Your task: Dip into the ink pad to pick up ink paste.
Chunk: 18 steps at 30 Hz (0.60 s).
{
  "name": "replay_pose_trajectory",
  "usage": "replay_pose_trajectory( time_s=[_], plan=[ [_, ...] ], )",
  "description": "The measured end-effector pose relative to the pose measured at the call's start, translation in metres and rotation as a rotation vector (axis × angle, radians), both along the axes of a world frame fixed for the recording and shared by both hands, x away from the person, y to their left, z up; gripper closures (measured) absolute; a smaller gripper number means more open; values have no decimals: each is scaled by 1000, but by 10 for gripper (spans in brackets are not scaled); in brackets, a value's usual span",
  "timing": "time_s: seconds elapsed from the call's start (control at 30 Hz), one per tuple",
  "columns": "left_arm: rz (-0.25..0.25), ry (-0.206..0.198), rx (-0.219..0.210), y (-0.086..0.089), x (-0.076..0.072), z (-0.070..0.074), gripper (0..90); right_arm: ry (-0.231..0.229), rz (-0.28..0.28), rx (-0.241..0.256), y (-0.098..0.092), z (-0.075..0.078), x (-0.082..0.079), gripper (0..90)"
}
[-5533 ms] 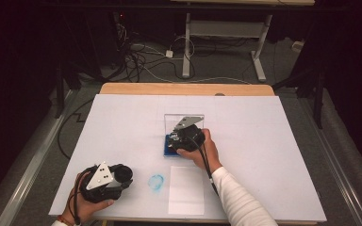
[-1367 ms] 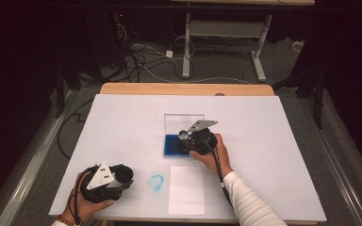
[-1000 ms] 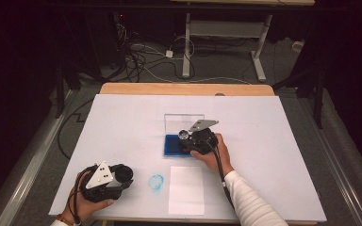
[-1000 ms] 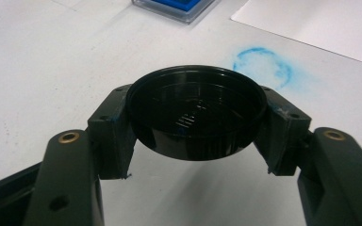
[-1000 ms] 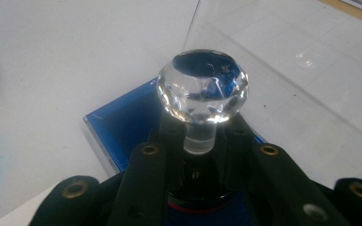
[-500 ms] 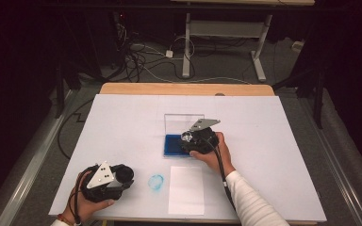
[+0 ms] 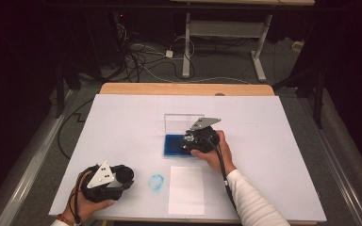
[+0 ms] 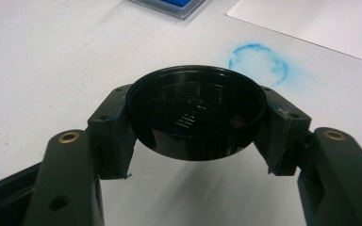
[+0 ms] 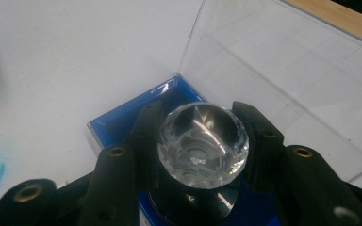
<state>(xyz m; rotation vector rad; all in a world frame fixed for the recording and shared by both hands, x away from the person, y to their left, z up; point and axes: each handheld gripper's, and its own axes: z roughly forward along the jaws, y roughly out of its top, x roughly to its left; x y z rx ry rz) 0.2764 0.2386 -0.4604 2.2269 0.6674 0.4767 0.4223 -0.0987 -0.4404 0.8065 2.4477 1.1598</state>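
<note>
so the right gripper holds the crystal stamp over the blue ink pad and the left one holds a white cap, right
Not quite: the cap in the left gripper is black, not white, as the left gripper view shows. The rest holds: the right gripper holds the crystal stamp over the blue ink pad.

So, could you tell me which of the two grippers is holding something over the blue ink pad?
The right gripper: it clamps the faceted clear-knobbed stamp over the blue ink pad. The left gripper holds a black round cap near the table's front edge.

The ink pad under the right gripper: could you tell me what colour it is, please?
Deep blue; the ink pad shows best in the right gripper view.
</note>
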Motion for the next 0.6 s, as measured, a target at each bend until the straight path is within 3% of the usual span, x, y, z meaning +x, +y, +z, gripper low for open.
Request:
replay_pose_trajectory(
  time_s=[0.27,0.6],
  plan=[
    [1,0,-2,0,0,1,364,7,-3,-2,-2,3,2,567],
    [8,-8,-9,1,-1,2,364,-23,-7,18,-5,26,-8,567]
  ],
)
